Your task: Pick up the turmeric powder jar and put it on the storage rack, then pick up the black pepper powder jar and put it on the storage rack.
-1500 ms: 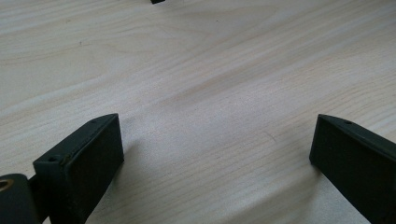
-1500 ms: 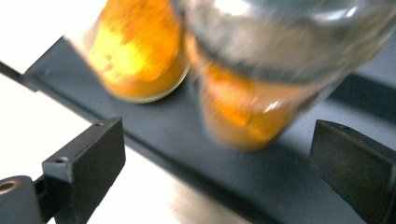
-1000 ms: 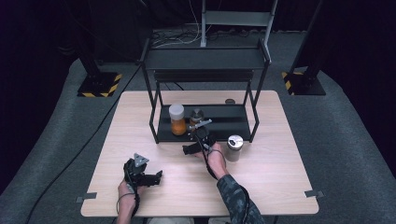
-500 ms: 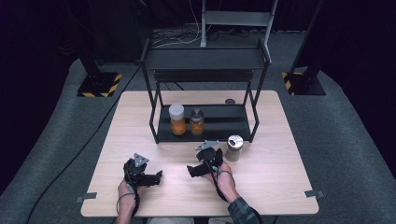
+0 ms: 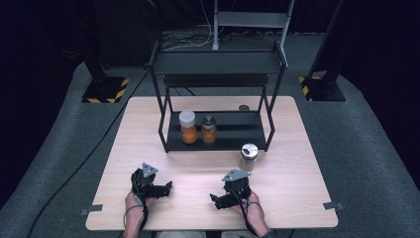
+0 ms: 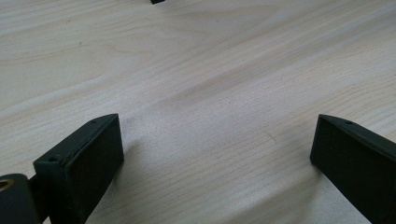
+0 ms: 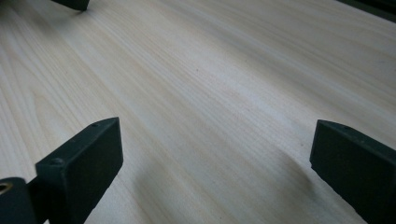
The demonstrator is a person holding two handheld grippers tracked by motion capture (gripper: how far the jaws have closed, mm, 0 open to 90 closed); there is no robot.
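The left gripper [image 5: 166, 188] rests low on the desk [image 5: 297, 173] with its jaws wide apart, and nothing sits between them. In the left gripper view there is just bare wood between the two black jaws.

The right gripper [image 5: 215, 200] also lies on the desk, and its jaws are spread wide and hold nothing. The two grippers point toward each other, with a stretch of bare desk between them.

A small jar with a silver lid [image 5: 248, 156] stands on the desk just ahead of the right gripper, near it but not touching. Farther ahead of both grippers is a black shelf [image 5: 218, 62]. On its low board stand a jar with a white lid [image 5: 187, 127] and a smaller jar with a dark lid [image 5: 209, 129], side by side. Both hold something orange.
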